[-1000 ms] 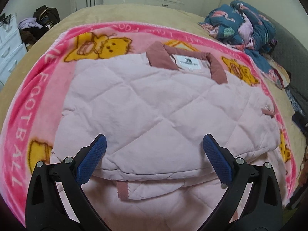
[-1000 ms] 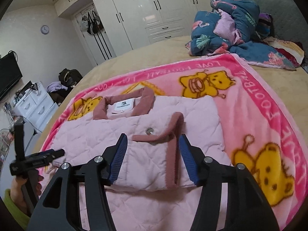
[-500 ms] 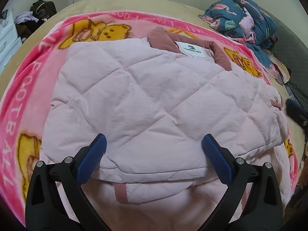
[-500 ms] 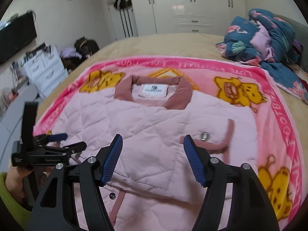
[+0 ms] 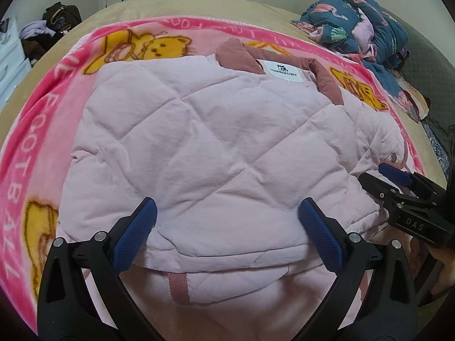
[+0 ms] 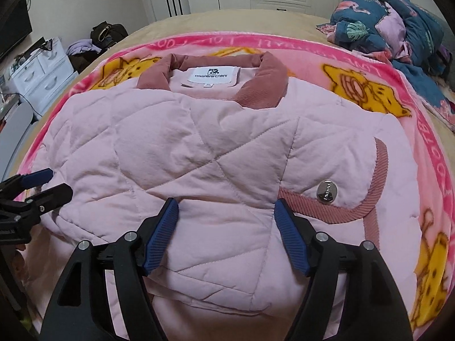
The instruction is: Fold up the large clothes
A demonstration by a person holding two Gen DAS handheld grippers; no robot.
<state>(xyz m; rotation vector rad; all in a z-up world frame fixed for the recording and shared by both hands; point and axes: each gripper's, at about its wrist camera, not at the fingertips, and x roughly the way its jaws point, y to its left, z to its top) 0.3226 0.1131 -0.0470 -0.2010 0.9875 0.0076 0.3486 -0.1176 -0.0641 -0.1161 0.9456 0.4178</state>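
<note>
A pale pink quilted jacket (image 5: 216, 147) with a dusty-rose corduroy collar (image 6: 256, 91) and a white label lies folded on a pink blanket. My left gripper (image 5: 227, 207) hovers open over the jacket's near folded edge, with nothing pinched. It also shows at the left of the right wrist view as the left gripper (image 6: 57, 183). My right gripper (image 6: 226, 205) is low over the near edge, beside the rose cuff and a metal snap (image 6: 327, 190). Its jaws are opening, and the padded cloth lies under them without being pressed. From the left wrist view, the right gripper (image 5: 378, 174) sits at the jacket's right side.
The pink blanket (image 5: 31, 130) with yellow bears covers a beige bed (image 6: 227, 20). A heap of dark blue flamingo bedding (image 6: 398, 25) lies at the back right. White drawers (image 6: 42, 79) and bags (image 6: 108, 32) stand past the bed's left edge, and wardrobes line the back wall.
My right gripper swung left and down over the jacket's near edge, its jaws spreading wider, and it now appears in the left wrist view. The left gripper stayed open and barely shifted.
</note>
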